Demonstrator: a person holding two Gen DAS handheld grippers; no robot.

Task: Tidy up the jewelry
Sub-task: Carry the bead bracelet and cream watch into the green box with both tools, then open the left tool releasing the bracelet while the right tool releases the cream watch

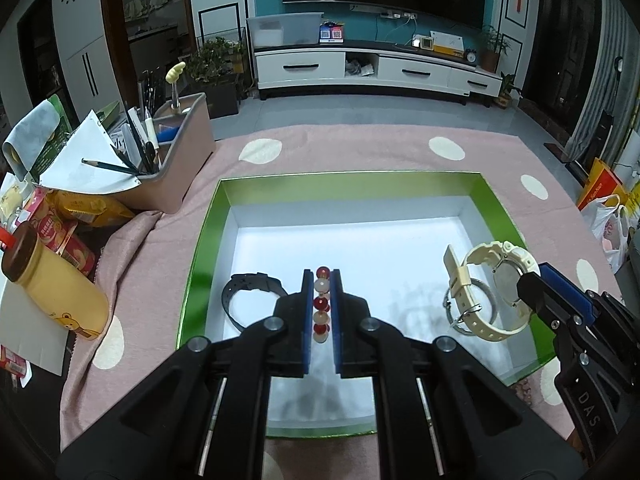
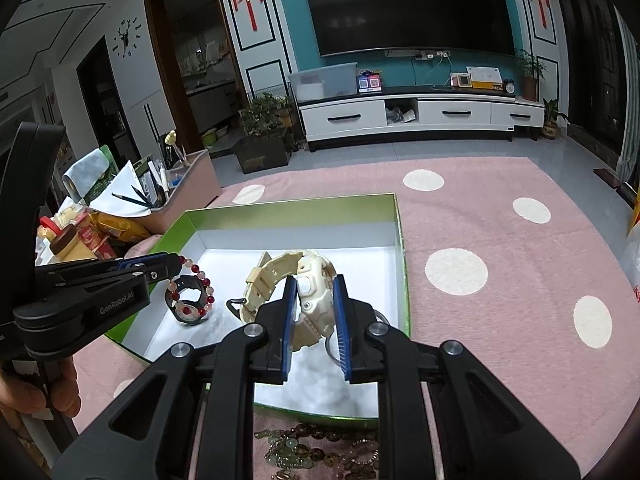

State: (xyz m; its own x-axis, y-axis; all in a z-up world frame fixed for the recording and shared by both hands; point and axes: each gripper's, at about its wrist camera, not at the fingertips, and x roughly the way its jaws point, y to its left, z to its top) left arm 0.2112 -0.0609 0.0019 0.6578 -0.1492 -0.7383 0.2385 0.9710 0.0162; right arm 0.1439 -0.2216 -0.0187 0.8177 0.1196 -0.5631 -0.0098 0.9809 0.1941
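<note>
A green box (image 1: 208, 236) with a white floor lies on the pink dotted cloth. My left gripper (image 1: 322, 276) is shut on a bracelet of red and pale beads (image 1: 322, 304), which hangs above the box floor. Under it lies a black watch (image 1: 250, 292). In the right wrist view the bracelet (image 2: 206, 282) dangles from the left gripper (image 2: 178, 264) over the black watch (image 2: 191, 279). My right gripper (image 2: 315, 280) is shut on the case of a cream watch (image 2: 314, 300) at the box's right side. A thin metal ring (image 1: 452, 316) sits beneath the cream watch (image 1: 480, 256).
A pink desk organizer with pencils (image 1: 176, 168), a yellow bottle (image 1: 56, 292) and snack packs crowd the table's left edge. A heap of coins and bead jewelry (image 2: 320, 452) lies on the cloth just in front of the box. A hand (image 2: 40, 392) holds the left gripper.
</note>
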